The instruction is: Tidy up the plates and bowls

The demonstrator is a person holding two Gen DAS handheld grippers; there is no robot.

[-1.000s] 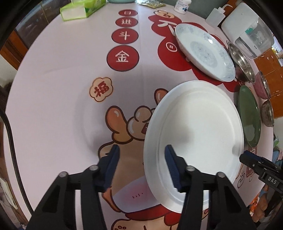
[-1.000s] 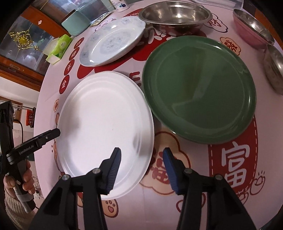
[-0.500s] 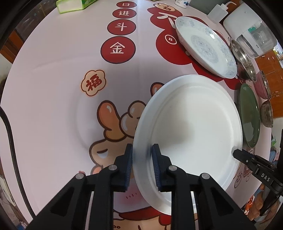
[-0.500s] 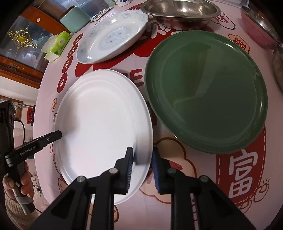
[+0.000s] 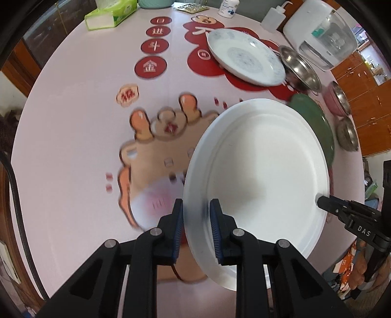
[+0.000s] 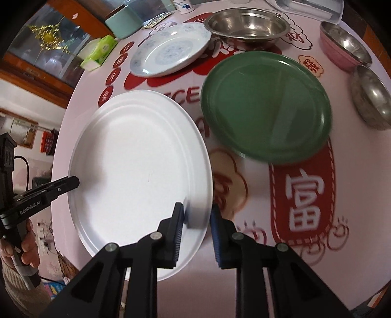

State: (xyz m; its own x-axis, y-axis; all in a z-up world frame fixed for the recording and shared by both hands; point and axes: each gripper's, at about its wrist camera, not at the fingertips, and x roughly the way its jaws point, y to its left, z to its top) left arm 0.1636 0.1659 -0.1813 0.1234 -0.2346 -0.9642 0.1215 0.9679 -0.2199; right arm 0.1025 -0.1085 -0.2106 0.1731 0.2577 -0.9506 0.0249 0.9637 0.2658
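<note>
While both tools clamp white plate (image 5: 264, 166), "DAS" right tool (image 5: 322, 203), "GenRobot.AI" left tool (image 6: 73, 182)

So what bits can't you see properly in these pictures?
- Left wrist view: the flat green plate is mostly hidden behind the big white plate.
- Left wrist view: the tablecloth cartoon is motion-blurred.
- Right wrist view: the clear plastic container is cut off by the top edge.

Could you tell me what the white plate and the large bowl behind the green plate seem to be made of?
White plate: matte, evenly white, with molded rim rings; likely melamine or plastic, possibly ceramic. Large bowl: bright, mirror-like grey with reflections, so almost certainly stainless steel.
</note>
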